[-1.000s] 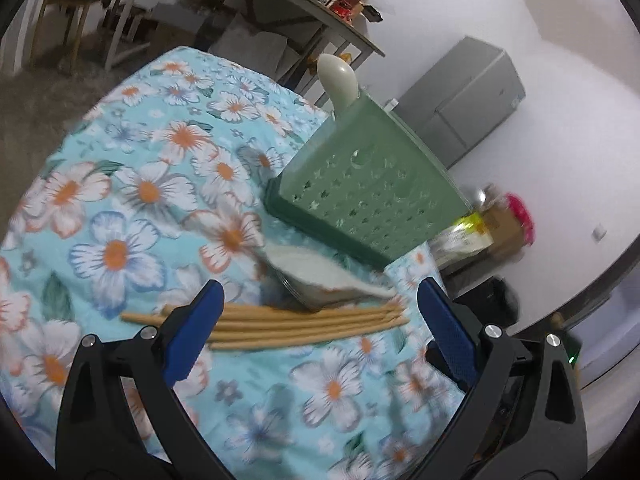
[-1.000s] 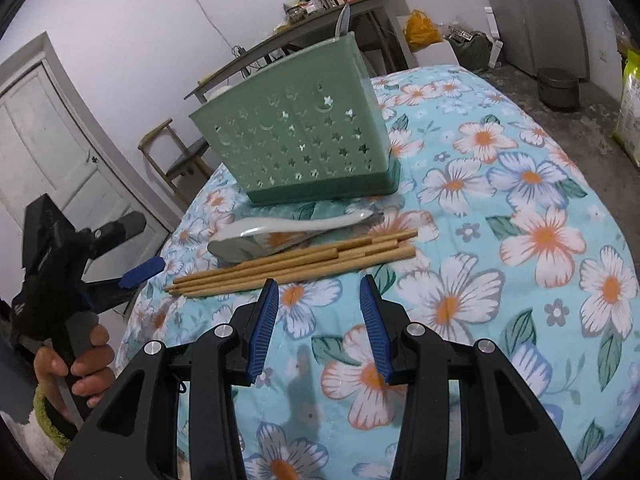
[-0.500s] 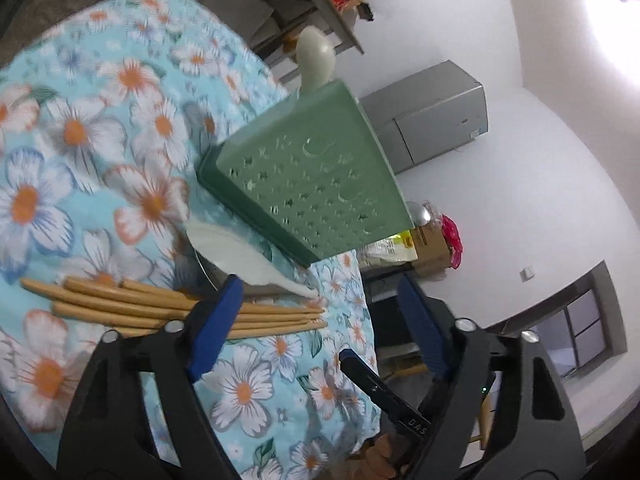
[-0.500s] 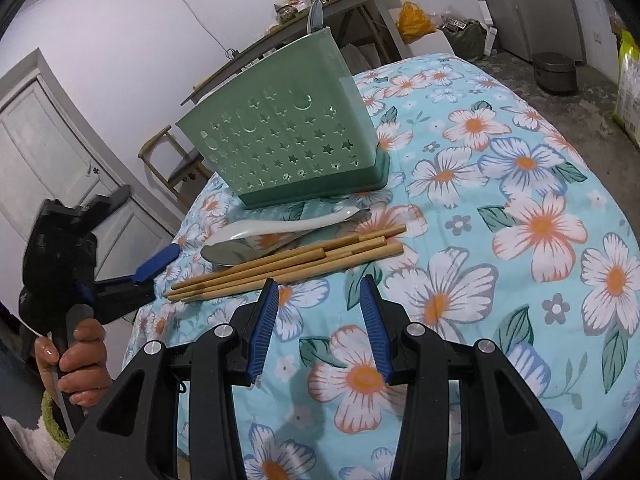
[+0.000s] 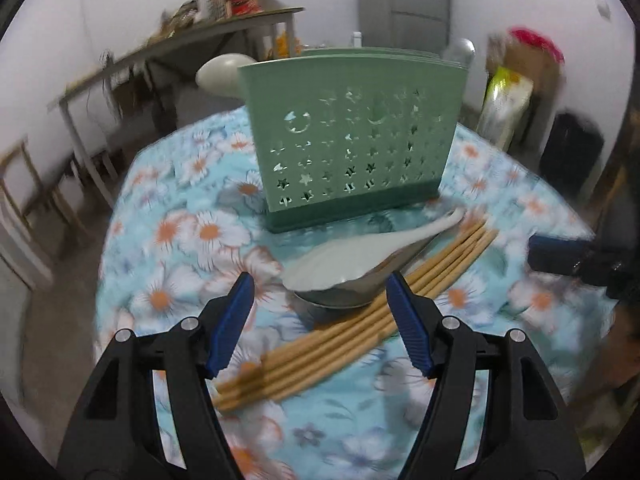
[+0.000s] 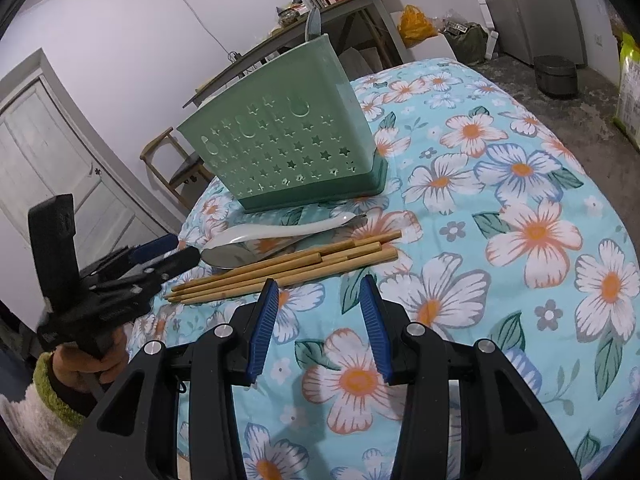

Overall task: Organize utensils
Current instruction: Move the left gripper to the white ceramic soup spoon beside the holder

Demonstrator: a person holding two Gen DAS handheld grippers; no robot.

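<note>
- The left gripper (image 5: 320,312) has rolled upright — the green utensil holder (image 5: 352,136) now stands level ahead of it, no longer tilted.
- Its jaws have just been closing, with nothing clamped between them.
- It has swung round to the bowl end of the white spoon (image 5: 352,260) and the chopsticks (image 5: 360,320).

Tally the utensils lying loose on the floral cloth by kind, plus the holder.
Wooden chopsticks: 4
White ceramic spoon: 1
Metal spoon: 1
Green perforated holder: 1
Total: 7
</note>
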